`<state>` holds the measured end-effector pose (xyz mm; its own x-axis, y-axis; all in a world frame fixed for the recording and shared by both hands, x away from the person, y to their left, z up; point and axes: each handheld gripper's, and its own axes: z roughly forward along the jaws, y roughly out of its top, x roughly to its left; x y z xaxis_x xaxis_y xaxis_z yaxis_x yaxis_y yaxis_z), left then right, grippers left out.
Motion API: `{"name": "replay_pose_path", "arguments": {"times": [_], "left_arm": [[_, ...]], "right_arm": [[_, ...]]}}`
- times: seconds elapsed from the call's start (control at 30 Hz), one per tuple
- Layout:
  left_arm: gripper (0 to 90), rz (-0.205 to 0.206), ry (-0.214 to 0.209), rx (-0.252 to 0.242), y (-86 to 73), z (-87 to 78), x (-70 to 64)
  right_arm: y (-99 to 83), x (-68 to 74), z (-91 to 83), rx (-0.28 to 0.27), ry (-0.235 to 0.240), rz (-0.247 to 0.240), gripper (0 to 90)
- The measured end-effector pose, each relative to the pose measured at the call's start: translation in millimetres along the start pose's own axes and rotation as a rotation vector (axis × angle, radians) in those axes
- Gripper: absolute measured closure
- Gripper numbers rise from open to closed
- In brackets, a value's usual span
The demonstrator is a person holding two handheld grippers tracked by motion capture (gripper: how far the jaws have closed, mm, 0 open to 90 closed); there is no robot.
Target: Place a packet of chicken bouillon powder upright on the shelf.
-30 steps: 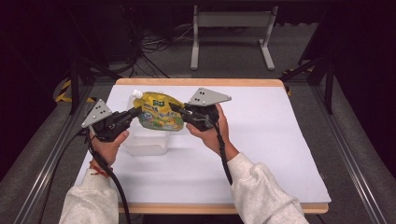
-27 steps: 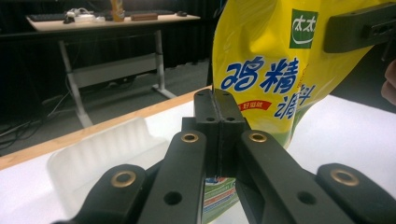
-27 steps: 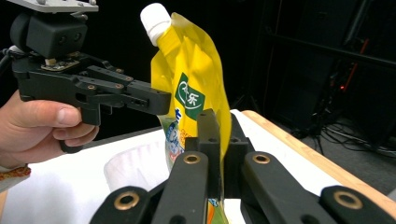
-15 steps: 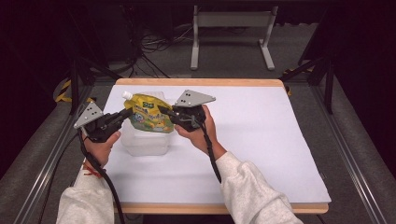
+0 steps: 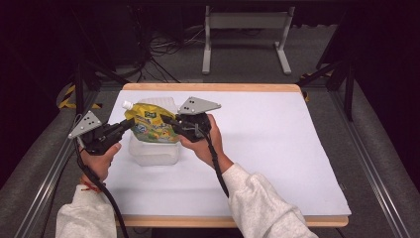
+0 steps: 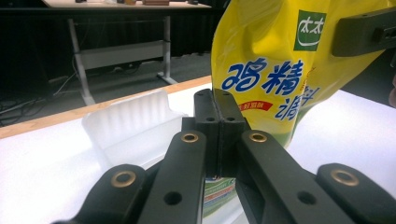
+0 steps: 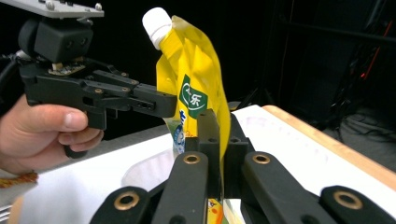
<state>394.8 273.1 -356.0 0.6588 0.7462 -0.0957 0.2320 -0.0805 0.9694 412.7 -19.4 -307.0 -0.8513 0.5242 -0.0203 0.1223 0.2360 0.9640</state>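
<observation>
While clamped on opposite edges by the left gripper [image 5: 130, 124] and right gripper [image 5: 167, 120] — jaws pinched narrow on film — yellow spouted pouch [image 5: 148, 128] held upright left of centre, above the clear container [image 5: 151, 151], seemingly for lowering in.

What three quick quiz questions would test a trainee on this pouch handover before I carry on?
1. True or false: both the left gripper and the right gripper are shut on the yellow spout pouch.
2. What stands on the table directly below the pouch?
A. a metal bowl
B. a clear plastic container
C. a cardboard box
3. Fill in: the pouch's white cap points ___ in the right gripper view.

Key: 1 true; 2 B; 3 up.
</observation>
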Motion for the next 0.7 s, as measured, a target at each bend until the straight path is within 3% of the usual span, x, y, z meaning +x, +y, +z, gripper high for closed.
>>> {"name": "replay_pose_path", "arguments": {"times": [0.1, 0.2, 0.33, 0.7], "left_arm": [[90.0, -0.009, -0.005, 0.011, -2.3, -1.9, 1.9], [90.0, -0.004, 0.014, 0.023, -3.0, -2.0, 1.3], [90.0, -0.030, 0.015, 0.037, -11.9, 3.4, 5.3], [90.0, -0.021, 0.046, 0.089, -22.9, 12.9, 8.7]], "right_arm": [[0.6, 3.5, 0.8, 0.012, 0.005, -0.013, 90.0], [-0.5, 4.0, 4.7, 0.030, 0.001, 0.010, 90.0], [-4.1, 2.7, 10.5, 0.059, -0.018, -0.001, 89.9], [-19.1, -3.1, 21.9, 0.095, -0.012, 0.008, 89.9]]}}
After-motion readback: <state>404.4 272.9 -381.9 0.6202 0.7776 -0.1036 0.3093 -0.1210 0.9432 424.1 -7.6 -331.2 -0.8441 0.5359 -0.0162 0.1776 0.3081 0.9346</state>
